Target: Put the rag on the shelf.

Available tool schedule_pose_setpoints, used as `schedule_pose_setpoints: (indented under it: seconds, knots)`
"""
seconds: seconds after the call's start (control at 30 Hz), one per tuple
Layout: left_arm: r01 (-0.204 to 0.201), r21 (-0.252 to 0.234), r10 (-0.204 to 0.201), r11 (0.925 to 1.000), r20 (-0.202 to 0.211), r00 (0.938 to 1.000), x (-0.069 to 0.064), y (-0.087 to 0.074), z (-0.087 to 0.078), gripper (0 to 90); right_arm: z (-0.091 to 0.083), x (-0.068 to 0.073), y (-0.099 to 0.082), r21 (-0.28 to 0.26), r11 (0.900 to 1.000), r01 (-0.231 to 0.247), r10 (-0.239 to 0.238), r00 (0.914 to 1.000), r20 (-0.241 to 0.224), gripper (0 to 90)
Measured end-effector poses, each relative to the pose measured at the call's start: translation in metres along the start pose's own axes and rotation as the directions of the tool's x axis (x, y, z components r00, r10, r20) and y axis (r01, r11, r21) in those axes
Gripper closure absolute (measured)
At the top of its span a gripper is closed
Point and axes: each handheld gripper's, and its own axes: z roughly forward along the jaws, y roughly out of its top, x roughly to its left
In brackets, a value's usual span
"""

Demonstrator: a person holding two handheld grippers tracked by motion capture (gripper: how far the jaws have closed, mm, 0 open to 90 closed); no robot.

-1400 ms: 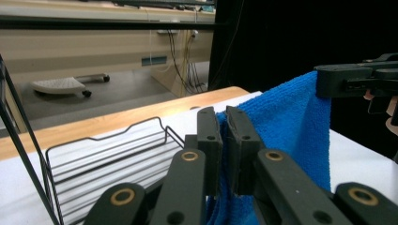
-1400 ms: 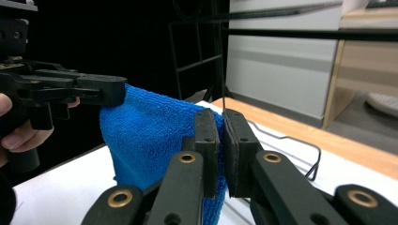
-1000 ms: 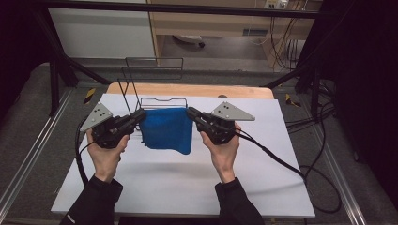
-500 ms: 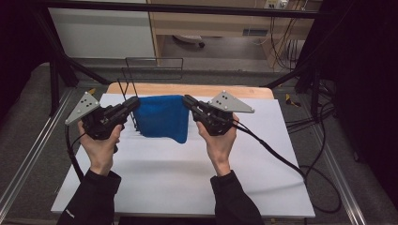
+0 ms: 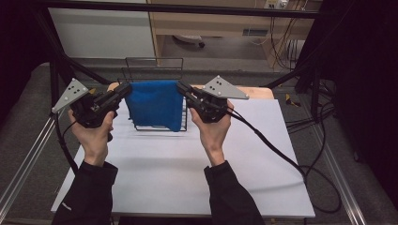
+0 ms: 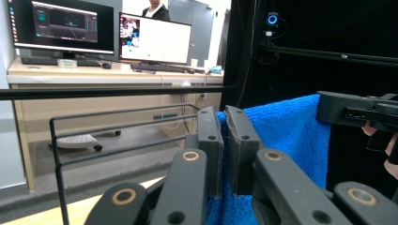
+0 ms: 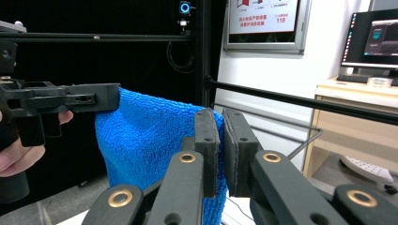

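Observation:
A blue towel (image 5: 156, 104) hangs stretched between my two grippers above a black wire rack (image 5: 159, 125) at the back of the table. My left gripper (image 5: 126, 87) is shut on the towel's upper left corner, and my right gripper (image 5: 180, 86) is shut on its upper right corner. In the left gripper view the jaws pinch the blue towel (image 6: 286, 136) at its edge, with my left gripper (image 6: 224, 117) level and the other gripper at far right. In the right gripper view my right gripper (image 7: 220, 119) clamps the blue towel (image 7: 145, 136), which drapes down to the left.
The white table (image 5: 187, 164) is bare in front of the rack. A wooden strip (image 5: 256, 91) runs along the table's far edge. Black frame bars (image 5: 61, 61) stand at both sides, and cables (image 5: 277, 150) trail to the right. A desk with monitors (image 6: 155, 37) lies beyond.
Both hands have lifted the towel up and toward the far side, so it now hangs over the wire rack. The grips on both corners have held.

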Motion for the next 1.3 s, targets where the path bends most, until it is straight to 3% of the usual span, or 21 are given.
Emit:
schedule_pose_setpoints:
  seconds: [1.3]
  knots:
    - [-0.004, -0.09, 0.0, 0.9959, -0.047, 0.9989, 0.031, 0.068, 0.024, 85.1, 0.043, -0.006, 0.07, -0.048, 0.9963, 0.072, -0.07, 0.9964, 0.048, 85.7]
